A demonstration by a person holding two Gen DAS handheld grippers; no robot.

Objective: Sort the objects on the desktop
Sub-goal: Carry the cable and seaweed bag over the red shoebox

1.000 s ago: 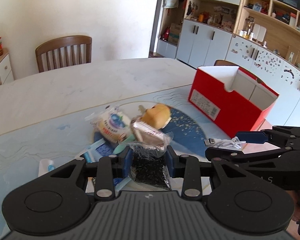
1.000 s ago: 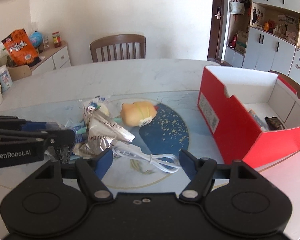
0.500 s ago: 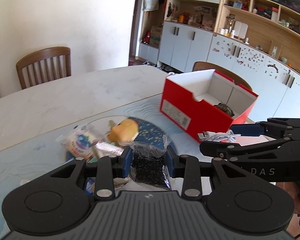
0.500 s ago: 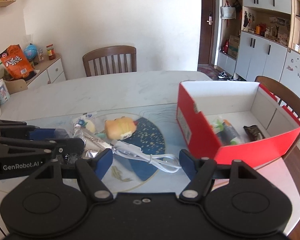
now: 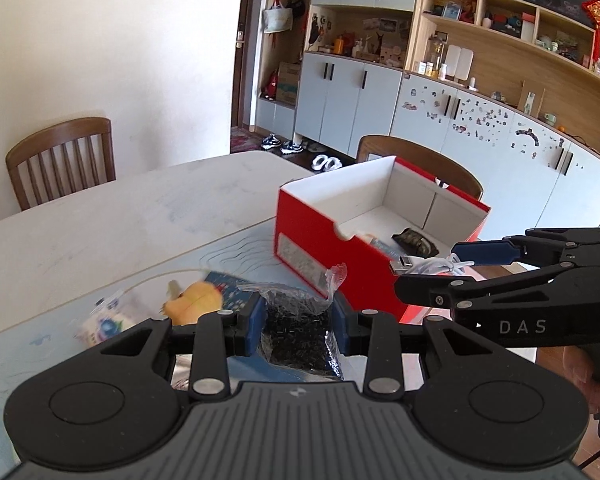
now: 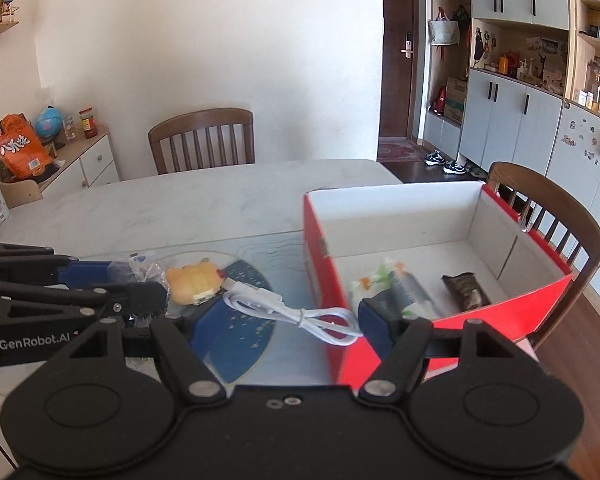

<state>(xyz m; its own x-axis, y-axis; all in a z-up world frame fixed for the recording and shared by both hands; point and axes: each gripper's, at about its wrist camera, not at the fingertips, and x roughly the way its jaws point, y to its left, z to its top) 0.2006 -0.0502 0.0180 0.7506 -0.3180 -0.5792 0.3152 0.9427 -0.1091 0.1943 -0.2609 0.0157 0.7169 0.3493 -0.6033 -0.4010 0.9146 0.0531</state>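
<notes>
My left gripper (image 5: pixel 296 316) is shut on a clear bag of black bits (image 5: pixel 296 332) and holds it above the table. My right gripper (image 6: pixel 280 316) is shut on a white USB cable (image 6: pixel 292 308), held lengthwise between the fingers; it also shows in the left wrist view (image 5: pixel 432 266). The red box (image 6: pixel 400 344) with white inside stands at right, close below the right gripper. It holds a dark packet (image 6: pixel 466 290) and a grey-green packet (image 6: pixel 400 286). A yellow plush toy (image 6: pixel 194 280) and a white snack packet (image 5: pixel 100 324) lie on the table.
The table has a white marble top (image 6: pixel 180 204) and a blue patterned mat (image 6: pixel 240 320). Wooden chairs stand at the far side (image 6: pixel 204 140) and behind the box (image 6: pixel 548 208). A sideboard (image 6: pixel 80 160) with an orange bag is at left.
Both grippers have risen and moved right toward the red box, each carrying its item. The box interior now shows from above.
</notes>
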